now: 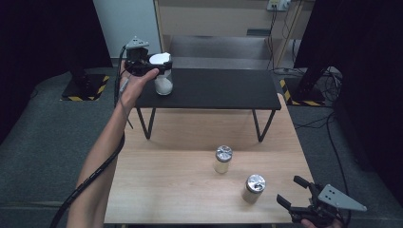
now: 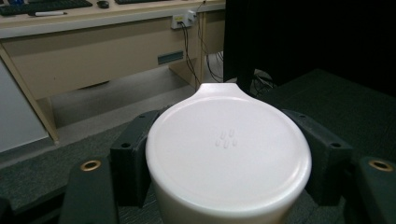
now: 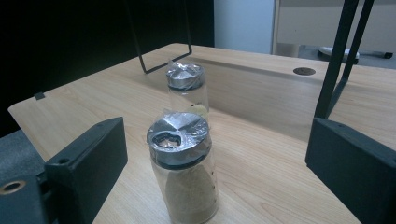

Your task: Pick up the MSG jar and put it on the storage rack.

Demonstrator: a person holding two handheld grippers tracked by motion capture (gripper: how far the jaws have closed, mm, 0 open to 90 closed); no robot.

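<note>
Your left claw [image 2: 224,154] has matt black plastic jaws around a jar [image 1: 163,80] with a smooth, semi-glossy white plastic lid [image 2: 228,154]. At 5 o'clock, two clear glossy shakers [image 3: 184,172] [image 3: 187,91] with shiny metal caps stand on the pale wood-grain tabletop [image 3: 280,154].

Lighting is dim and even, from overhead. The bench [image 1: 190,185] is brightest; its surroundings fall to near black. Soft glare marks the white lid [image 2: 228,149]. Near jaws are slightly blurred.

White-lidded jar [image 1: 163,76] of white powder stands upright on the black shelf's [image 1: 223,90] left end, clamped at its lid.
</note>
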